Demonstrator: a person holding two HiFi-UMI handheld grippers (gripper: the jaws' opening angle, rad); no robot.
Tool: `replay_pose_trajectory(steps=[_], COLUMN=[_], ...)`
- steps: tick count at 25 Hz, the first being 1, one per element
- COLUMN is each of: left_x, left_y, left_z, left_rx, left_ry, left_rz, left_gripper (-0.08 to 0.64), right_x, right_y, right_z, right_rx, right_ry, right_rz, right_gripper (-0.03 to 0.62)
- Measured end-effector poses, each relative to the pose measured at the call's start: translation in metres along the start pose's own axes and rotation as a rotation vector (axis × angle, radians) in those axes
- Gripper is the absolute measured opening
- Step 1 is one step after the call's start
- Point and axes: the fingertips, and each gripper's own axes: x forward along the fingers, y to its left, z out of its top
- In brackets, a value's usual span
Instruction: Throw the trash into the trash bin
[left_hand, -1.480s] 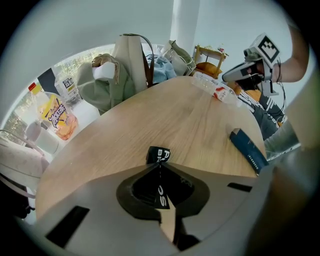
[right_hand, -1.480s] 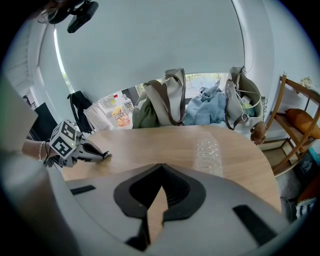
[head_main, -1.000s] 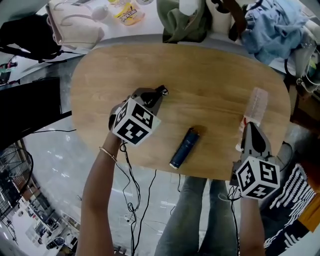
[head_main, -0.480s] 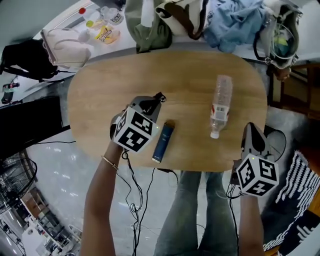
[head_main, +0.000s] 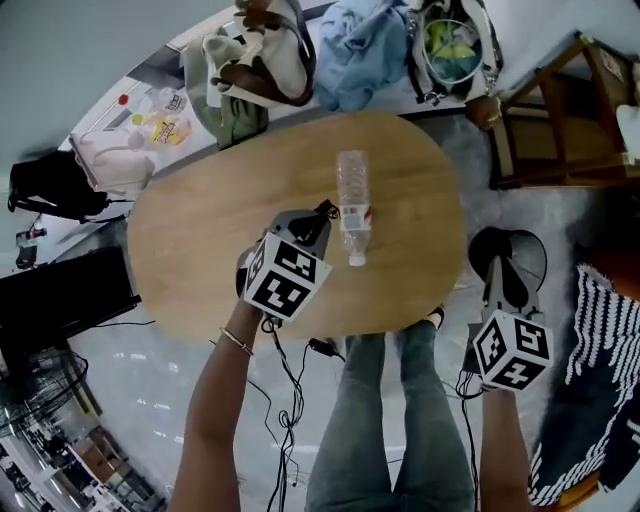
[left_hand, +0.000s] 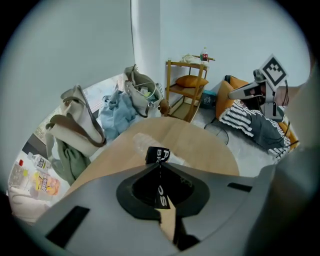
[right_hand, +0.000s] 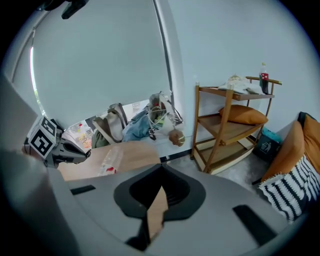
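Presently, left gripper clamps a likely light, pliable black packet; right gripper closed, empty. Plastic bottle: probably crushable, slippery; grasp mid-body.

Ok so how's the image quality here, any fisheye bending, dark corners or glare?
Head view: strong wide-angle bending, the table edge bows, and the glossy floor shows bright glare patches. Left gripper view: round fisheye image with black corners; the black wrapper in the shut jaws is sharp enough to show white letters. Right gripper view: same black corners, even light, the column bows.
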Motion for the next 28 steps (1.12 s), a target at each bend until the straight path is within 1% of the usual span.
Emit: replay_pose_trajectory(steps=[4,7,12,16,21,24,28], left_x=[0.011,0.027,0.058,0.089,0.130,0.157,0.197], left_y=[-0.045,-0.083,-0.150,-0.206,-0.273,-0.310,-0.350], left_z=[0.040,0.068,0.113,0.146,0.179,0.189,0.190], left_rx=[0.006,0.028,0.060,0.077,0.138,0.166,0.197], left_ry=[-0.015,-0.028,-0.061,-0.072,-0.078,-0.078,-0.066], left_rz=[-0.035,-0.060,-0.127,-0.164,-0.214,-0.245,-0.259], left_gripper=[0.023,0.021,0.022,0.022,0.023,0.023,0.023], right_x=[-0.023,-0.039,-0.071,-0.097,-0.126,-0.135,-0.140], right_y=[-0.055,-0.098,-0.169,-0.225,-0.278,-0.304,-0.332], right_z=[-0.008,-0.015,-0.039,-0.073,-0.120,-0.150,-0.188], right_rx=[0.060,0.104,0.205,0.288,0.399,0.450,0.510], right_ry=[-0.014,-0.025,-0.039,-0.033,-0.025,-0.014,0.001], right_rz=[-0.060,-0.105,-0.206,-0.288,-0.394,-0.444,-0.485], right_gripper=[0.006,0.006,0.006,0.006,0.006,0.006,0.006])
